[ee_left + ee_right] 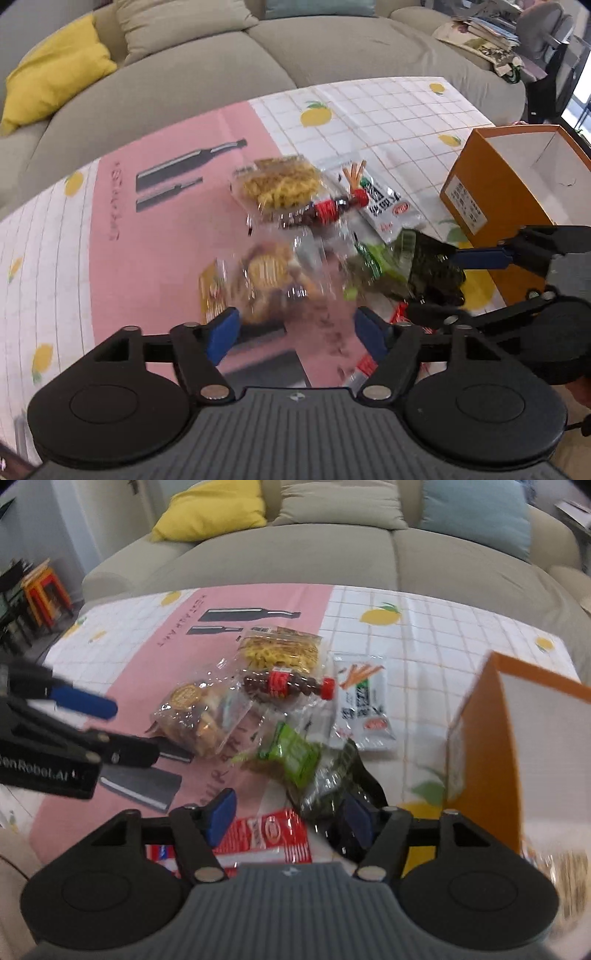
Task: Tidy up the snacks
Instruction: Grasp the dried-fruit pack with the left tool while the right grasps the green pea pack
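The left tool (79, 701) body reads, blurrily, what seems to be "enRobot.AI".

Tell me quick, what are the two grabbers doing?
Left gripper: open, holding nothing.
Right gripper: open, its jaws around the dark green snack packet, not closed on it.

Snack bags (199, 716): clear, glossy, crinkled plastic film. Orange box (491, 192): matt cardboard, white inside. Bench cloth (155, 236): smooth printed sheet. Sofa (295, 557): matt woven fabric. Gripper bodies: matt black plastic, ribbed grey housing.
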A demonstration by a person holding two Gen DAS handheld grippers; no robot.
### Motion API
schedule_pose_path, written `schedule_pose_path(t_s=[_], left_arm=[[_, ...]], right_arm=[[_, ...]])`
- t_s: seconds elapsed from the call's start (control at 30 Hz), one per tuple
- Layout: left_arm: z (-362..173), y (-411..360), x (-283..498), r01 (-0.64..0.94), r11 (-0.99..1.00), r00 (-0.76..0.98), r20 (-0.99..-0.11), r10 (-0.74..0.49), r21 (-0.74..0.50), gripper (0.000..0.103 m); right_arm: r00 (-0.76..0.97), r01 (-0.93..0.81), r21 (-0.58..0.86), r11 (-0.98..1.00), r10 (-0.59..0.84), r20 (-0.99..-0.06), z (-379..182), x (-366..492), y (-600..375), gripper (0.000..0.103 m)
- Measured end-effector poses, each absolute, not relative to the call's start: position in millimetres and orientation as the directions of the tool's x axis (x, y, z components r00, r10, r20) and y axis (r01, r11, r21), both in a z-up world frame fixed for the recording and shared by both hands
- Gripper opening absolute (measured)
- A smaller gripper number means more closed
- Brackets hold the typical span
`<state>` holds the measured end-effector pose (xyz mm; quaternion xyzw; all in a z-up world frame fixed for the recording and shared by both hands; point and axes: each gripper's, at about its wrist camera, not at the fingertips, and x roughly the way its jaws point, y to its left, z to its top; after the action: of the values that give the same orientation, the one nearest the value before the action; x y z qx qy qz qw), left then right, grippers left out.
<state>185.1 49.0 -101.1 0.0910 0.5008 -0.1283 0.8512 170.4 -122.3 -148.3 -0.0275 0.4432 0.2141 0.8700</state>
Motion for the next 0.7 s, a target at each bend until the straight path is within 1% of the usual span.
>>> schedule_pose_path(t_s=[0.1,0.17,0.23,0.3,0.37,0.43,0.6,0.7], left_arm=[[-109,55,200,0.237,0.972,0.464,-0.877,-0.123,-0.011,0.086],[-116,63,212,0.125,0.989,0.455,-0.881,-0.129,-0.08,0.086],[-123,70,219,0.043,0.989,0.444,-0.885,-0.143,-0.139,0.087],[-131,69,223,0.026,0.991,0.432,-0.892,-0.133,-0.135,0.088],[-139,68,225,0.021,0.994,0.431,-0.896,-0.105,-0.107,0.088],[-145,68,228,0.026,0.993,0.433,-0.894,-0.113,-0.113,0.09],[-153,67,236,0.034,0.994,0.44,-0.891,-0.112,-0.108,0.1],[-157,66,239,0.037,0.992,0.44,-0.889,-0.123,-0.118,0.102]], right_arm=[[0.511,-0.413,0.119,0.903,0.338,-0.791,-158,185,-113,0.073],[0.509,-0.416,0.12,0.901,0.34,-0.791,-163,194,-109,0.074],[0.512,-0.424,0.123,0.897,0.35,-0.785,-165,201,-104,0.078],[0.525,-0.437,0.105,0.893,0.348,-0.777,-167,207,-99,0.085],[0.528,-0.454,0.077,0.888,0.338,-0.78,-172,213,-93,0.085],[0.526,-0.467,0.065,0.882,0.336,-0.781,-176,216,-89,0.085],[0.512,-0.5,0.074,0.863,0.364,-0.778,-183,219,-84,0.084],[0.5,-0.514,0.082,0.854,0.375,-0.781,-187,218,-81,0.081]])
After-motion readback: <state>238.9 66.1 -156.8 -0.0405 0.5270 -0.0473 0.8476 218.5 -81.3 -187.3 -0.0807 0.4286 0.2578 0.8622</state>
